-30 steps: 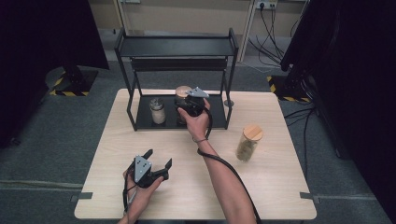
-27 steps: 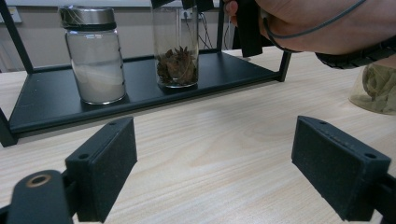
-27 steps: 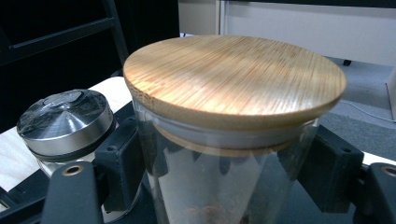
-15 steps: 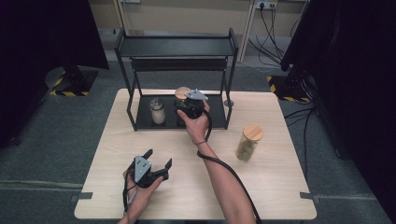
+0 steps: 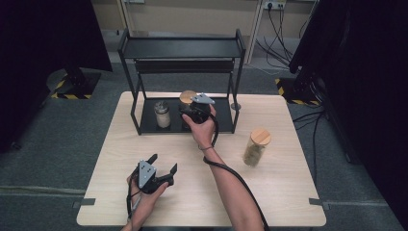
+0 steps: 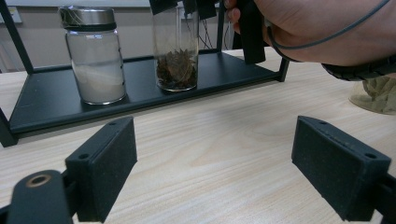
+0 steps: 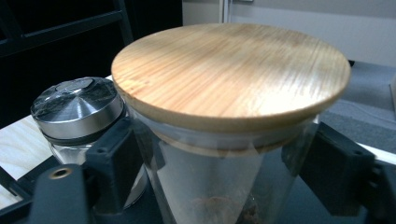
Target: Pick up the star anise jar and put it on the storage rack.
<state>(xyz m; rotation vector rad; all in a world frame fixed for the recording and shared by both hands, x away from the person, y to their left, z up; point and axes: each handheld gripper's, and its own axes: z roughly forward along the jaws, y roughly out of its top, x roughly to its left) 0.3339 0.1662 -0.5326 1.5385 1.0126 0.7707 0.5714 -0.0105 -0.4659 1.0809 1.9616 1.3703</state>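
Observation:
A glass jar with a wooden lid (image 5: 187, 96) (image 7: 231, 70), holding a few brown spice pieces (image 6: 176, 70), stands on the bottom shelf of a black rack (image 5: 219, 121). My right gripper (image 5: 190, 111) (image 7: 219, 179) reaches in around it just under the lid. Its jaws have just been opening, and the jar stands between them with the pads slightly off the glass. A metal-lidded jar of white powder (image 5: 162, 114) (image 6: 95, 60) (image 7: 77, 109) stands beside it. My left gripper (image 5: 163, 163) (image 6: 224, 172) rests open on the table, with nothing between its pads.
The rack's top shelf (image 5: 180, 48) overhangs the two jars, and its posts (image 5: 135, 108) flank them. A third wooden-lidded jar (image 5: 255, 147) (image 6: 376, 93) stands on the table to the right. Bare wooden tabletop (image 5: 288, 192) lies in front of the rack.

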